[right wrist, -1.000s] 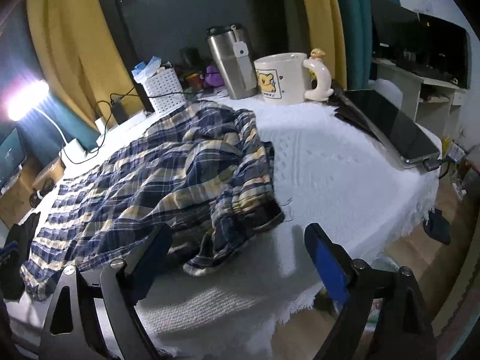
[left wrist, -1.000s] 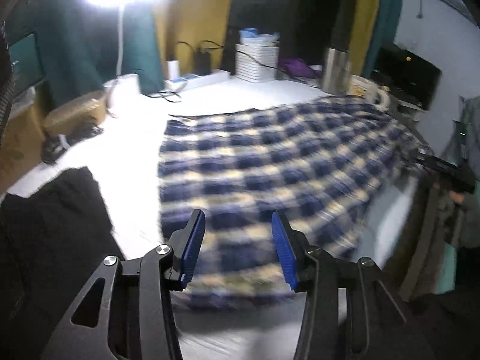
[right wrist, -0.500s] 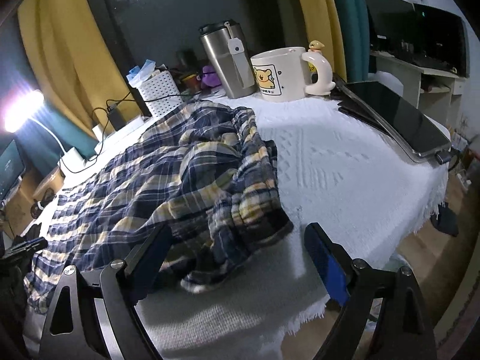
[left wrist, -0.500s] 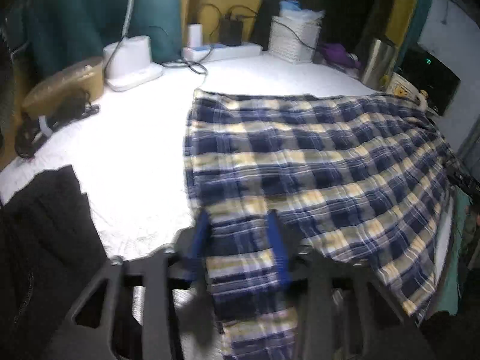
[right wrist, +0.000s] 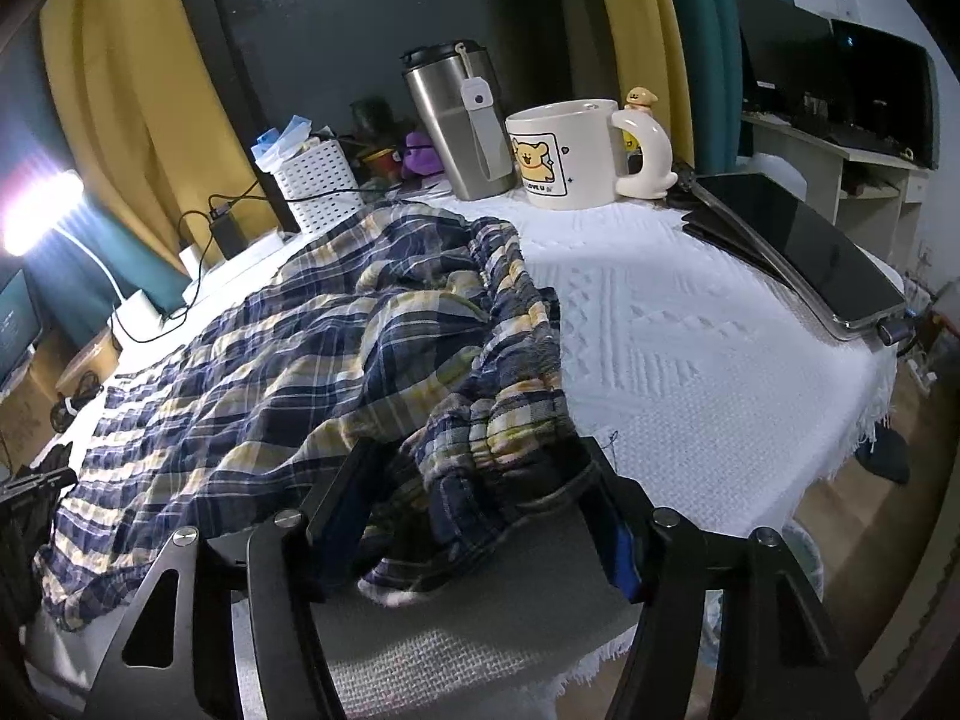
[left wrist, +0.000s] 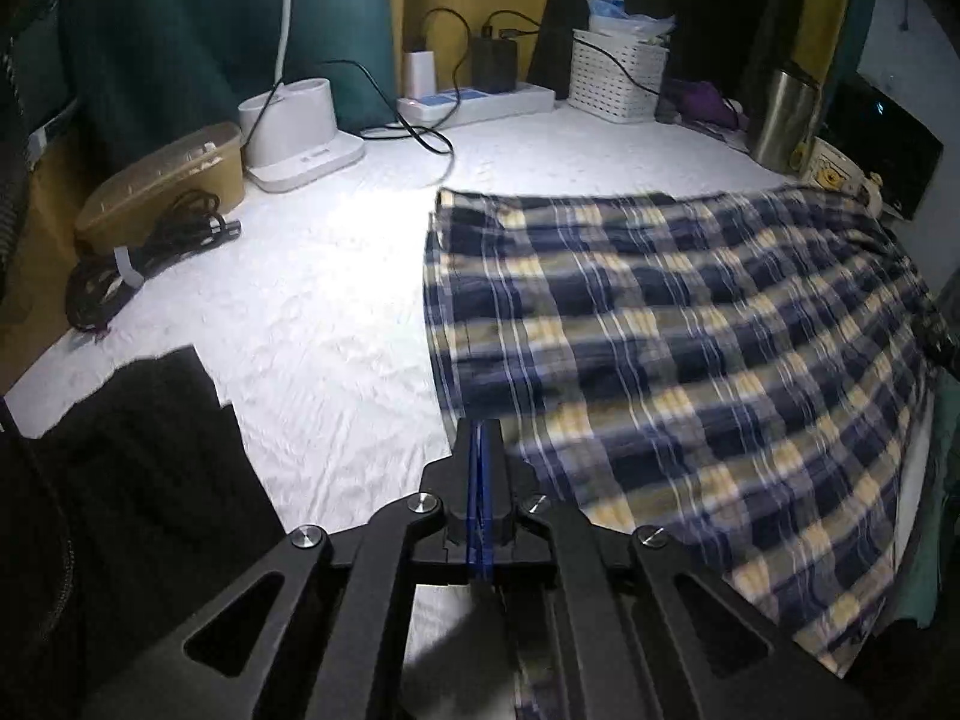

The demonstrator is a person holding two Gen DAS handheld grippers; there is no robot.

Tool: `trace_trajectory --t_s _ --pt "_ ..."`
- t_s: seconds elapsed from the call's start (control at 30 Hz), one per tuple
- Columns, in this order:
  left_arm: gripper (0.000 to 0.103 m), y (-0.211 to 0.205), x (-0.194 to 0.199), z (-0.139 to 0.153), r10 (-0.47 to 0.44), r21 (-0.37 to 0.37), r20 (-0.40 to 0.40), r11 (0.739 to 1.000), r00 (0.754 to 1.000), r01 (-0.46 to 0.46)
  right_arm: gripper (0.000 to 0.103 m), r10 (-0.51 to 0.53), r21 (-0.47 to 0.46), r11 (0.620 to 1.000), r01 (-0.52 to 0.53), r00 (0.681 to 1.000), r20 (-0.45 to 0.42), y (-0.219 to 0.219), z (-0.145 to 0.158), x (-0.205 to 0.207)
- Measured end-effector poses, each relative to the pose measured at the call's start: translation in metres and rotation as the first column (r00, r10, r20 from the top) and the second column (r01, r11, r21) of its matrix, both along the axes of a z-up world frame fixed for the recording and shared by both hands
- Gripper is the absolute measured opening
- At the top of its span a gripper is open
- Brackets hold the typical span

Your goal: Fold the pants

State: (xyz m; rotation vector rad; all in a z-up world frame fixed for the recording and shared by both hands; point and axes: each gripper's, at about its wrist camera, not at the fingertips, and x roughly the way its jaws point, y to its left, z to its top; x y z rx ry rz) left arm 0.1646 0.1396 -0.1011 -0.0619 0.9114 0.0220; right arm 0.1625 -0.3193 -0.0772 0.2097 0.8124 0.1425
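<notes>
Pants of navy-and-yellow plaid cotton (left wrist: 672, 336) lie spread across my white-clothed bench (left wrist: 312, 312). My left hand-held gripper (left wrist: 478, 438) is pinched together at their hem edge; my right hand-held gripper (right wrist: 480, 498) has just been closing, jaws apart around the bunched waistband.

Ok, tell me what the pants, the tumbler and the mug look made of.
Pants: soft woven plaid cloth, probably cotton; it crumples and gathers.
Tumbler: brushed stainless steel, dull metallic sheen.
Mug: glazed ceramic, glossy cream surface with a printed bear.
</notes>
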Motion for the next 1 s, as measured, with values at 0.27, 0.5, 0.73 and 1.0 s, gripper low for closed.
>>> trace_trajectory --t_s 0.27,0.5,0.73,1.0 --pt "0.056 -0.006 0.042 0.004 -0.040 0.002 0.044 0.999 0.998 0.040 0.067 -0.007 -0.007 1.000 0.007 1.000 0.006 -0.003 0.004 -0.003" --pt "0.011 -0.008 0.064 -0.010 -0.058 0.057 0.000 0.997 0.998 0.058 0.067 -0.008 -0.009 1.000 0.008 1.000 0.006 -0.004 0.000 -0.005" --pt "0.004 -0.002 0.059 -0.006 -0.017 0.094 0.030 0.995 0.999 0.014 0.067 -0.010 -0.031 0.999 0.010 1.000 -0.004 -0.001 -0.002 -0.001" --pt "0.008 0.003 0.043 0.012 -0.004 0.019 0.093 1.000 0.996 0.002 0.067 -0.026 -0.042 0.999 0.025 0.999 -0.019 0.002 0.005 -0.002"
